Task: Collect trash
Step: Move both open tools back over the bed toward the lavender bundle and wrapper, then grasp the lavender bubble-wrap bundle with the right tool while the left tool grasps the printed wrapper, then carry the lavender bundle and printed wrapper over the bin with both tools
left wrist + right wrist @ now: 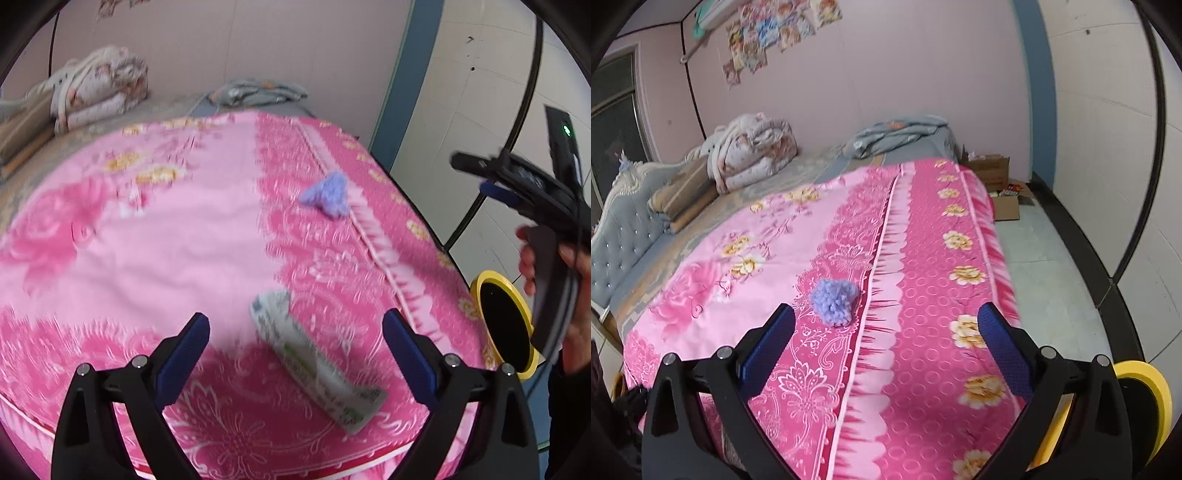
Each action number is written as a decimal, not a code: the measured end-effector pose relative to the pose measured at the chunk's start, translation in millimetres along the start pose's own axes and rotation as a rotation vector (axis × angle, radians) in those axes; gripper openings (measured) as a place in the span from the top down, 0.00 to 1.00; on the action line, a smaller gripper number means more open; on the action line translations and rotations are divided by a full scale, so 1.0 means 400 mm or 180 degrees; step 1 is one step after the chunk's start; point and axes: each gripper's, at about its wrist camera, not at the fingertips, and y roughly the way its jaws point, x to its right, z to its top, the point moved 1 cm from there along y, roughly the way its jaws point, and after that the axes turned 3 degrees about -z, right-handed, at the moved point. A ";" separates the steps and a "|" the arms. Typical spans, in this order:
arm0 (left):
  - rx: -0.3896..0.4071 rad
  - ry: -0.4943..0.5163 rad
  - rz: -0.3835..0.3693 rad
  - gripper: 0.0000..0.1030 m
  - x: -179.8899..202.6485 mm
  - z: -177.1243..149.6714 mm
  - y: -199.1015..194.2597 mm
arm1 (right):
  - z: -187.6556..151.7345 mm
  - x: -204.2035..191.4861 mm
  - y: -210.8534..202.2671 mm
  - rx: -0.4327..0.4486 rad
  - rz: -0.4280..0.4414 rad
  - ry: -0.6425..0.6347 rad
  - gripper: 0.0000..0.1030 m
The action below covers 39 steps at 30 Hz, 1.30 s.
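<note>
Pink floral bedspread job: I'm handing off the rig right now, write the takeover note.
Left gripper: open, empty, above the crumpled white-and-green printed wrapper on the pink floral bedspread.
Right gripper: open, empty, facing the fluffy lilac yarn clump.
Yellow-rimmed black bin stands beside the bed.
Done: nothing picked up.
Left: grab both pieces, drop them in the bin.

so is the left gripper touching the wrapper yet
Apart. The left wrist view shows the left gripper open, its fingers raised above the blanket, with the wrapper lying between them, clear of both.
</note>
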 end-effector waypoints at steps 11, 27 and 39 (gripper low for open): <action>-0.0242 -0.0315 -0.0088 0.12 -0.052 -0.039 0.090 | -0.007 -0.099 0.219 -0.0270 0.0083 -0.0342 0.08; -0.0111 -0.0142 0.0031 0.57 -0.013 -0.049 0.150 | -0.036 -0.190 0.427 -0.0535 0.0156 -0.0704 0.41; -0.0003 -0.0165 -0.0063 0.66 -0.015 -0.043 0.135 | -0.045 -0.181 0.443 -0.0615 0.0088 -0.0639 0.65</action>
